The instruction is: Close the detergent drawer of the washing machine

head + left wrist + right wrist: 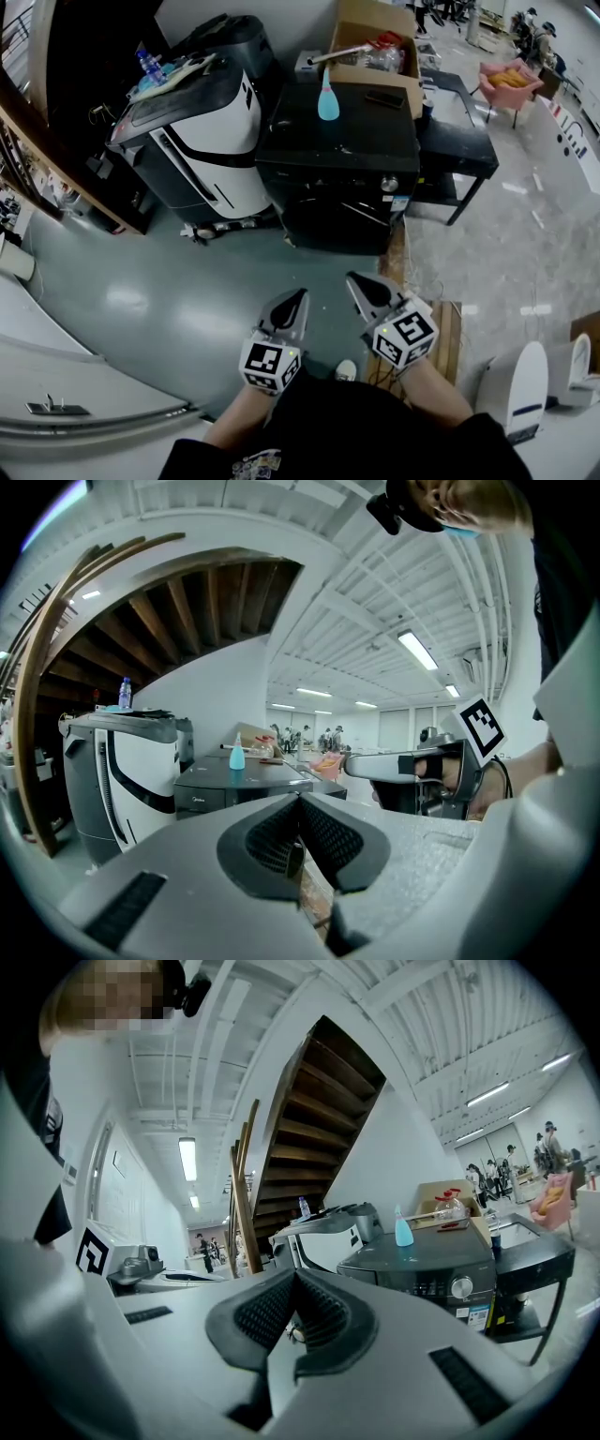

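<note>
The black washing machine [342,187] stands across the floor ahead of me, its control knob [389,184] at the right of the front panel. The panel looks flush, and I cannot make out a drawer standing out from it. A light blue bottle [327,98] stands on its top. My left gripper [300,294] and right gripper [352,278] are side by side low in the head view, well short of the machine, both shut and empty. The left gripper view shows the machine [234,785] beyond the closed left gripper [300,797]. The right gripper view shows the machine [431,1274] beyond the closed right gripper [294,1274].
A white and black appliance [202,141] stands just left of the washing machine. An open cardboard box [375,47] sits behind it and a black table [459,141] stands to its right. A wooden staircase [309,1101] rises at the left. White units [520,384] stand near my right side.
</note>
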Tool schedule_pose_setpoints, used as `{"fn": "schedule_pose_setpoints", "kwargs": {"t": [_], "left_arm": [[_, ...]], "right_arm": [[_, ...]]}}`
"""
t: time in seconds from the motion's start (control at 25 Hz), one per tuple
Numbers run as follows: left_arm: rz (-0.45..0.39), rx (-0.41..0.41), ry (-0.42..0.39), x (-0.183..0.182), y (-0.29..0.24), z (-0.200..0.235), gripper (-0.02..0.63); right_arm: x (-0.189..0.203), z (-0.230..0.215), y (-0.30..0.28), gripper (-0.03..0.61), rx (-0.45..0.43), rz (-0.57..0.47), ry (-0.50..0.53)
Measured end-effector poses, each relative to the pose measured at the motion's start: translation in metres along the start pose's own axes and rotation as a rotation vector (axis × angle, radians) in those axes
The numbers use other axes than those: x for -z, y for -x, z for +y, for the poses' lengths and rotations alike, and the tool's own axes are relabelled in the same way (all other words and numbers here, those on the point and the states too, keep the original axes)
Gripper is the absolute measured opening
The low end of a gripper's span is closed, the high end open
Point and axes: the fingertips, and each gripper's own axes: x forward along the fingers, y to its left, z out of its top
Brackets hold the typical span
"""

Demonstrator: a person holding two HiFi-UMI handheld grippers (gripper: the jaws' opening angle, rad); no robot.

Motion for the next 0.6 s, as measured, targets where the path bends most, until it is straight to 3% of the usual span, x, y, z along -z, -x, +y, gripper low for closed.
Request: {"fn": "schedule_pose_setpoints", "kwargs": {"t": [0.6], "left_arm": [[0.003,-0.015,0.007,0.001,-0.001,0.017,0.003]], "right_arm": [[0.002,0.002,-0.018,-0.003,-0.017,0.015,0.003]]}}
